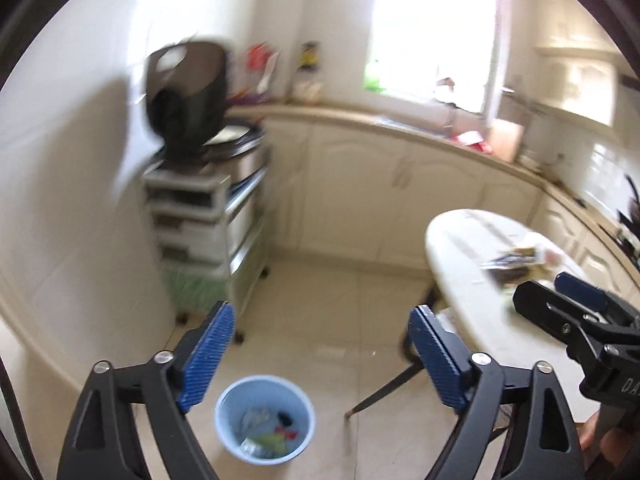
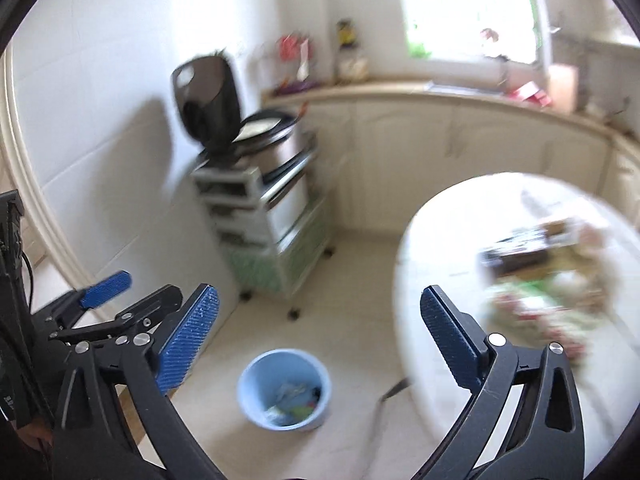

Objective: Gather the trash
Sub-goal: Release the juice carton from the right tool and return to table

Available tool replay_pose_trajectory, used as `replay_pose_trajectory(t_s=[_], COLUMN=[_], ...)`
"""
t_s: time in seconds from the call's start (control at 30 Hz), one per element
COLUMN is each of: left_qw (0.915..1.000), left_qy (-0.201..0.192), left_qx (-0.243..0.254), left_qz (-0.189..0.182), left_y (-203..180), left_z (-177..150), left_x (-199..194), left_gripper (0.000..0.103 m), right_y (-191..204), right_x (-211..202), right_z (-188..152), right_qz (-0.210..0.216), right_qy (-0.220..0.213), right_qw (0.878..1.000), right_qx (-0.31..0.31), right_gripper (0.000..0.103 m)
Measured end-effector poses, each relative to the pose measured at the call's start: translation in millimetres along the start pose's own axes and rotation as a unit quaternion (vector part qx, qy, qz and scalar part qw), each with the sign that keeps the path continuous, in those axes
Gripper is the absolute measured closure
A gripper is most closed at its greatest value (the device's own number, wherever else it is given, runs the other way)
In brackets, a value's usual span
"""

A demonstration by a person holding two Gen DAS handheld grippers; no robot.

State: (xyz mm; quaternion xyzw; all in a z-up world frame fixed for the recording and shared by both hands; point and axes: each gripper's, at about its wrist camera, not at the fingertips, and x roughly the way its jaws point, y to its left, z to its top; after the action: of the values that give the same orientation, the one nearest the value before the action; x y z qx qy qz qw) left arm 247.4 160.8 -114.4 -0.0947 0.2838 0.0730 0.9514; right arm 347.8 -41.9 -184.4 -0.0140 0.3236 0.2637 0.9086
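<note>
Left gripper and right gripper: both spread wide, holding nothing. Blue bin at lower centre, scraps inside. White table at right.

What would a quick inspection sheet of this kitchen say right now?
Surface: pale tiled floor; white oval table.
Job's things: round light-blue plastic bin on the floor, with scraps inside.
Clutter: blurred pile of wrappers on the table.
Grippers: left tool open, empty; right tool open, empty.
Cables: dark cable at the right view's left edge.
Surroundings: white drawer cart carrying a dark open-lidded cooker; cream cabinets; bright window.
</note>
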Motion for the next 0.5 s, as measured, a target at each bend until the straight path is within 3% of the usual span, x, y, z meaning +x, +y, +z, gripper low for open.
replay_pose_trajectory(t_s=[0.13,0.3,0.5], left_qw=[0.9981,0.9939,0.9893], left_qy=[0.003,0.03,0.085], left_qx=[0.037,0.068,0.087], left_qz=[-0.049,-0.082,-0.081], left_y=[-60.5,-118.2,-174.5], left_z=[-0.1,-3.0,7.2], left_x=[-4.8,12.4,57.2], left_gripper=[0.007,0.006,0.006], right_y=[-45.6,-118.0,-194.1], right_x=[-34.6,-58.0,-60.0], right_z=[-0.2,-13.7,-31.2], right_qz=[-0.041,-0.1,-0.14], right_qy=[-0.011,0.007,0.044], right_qw=[0.999,0.994,0.985], right_qx=[0.008,0.043,0.092], right_gripper=[0.0,0.0,0.0])
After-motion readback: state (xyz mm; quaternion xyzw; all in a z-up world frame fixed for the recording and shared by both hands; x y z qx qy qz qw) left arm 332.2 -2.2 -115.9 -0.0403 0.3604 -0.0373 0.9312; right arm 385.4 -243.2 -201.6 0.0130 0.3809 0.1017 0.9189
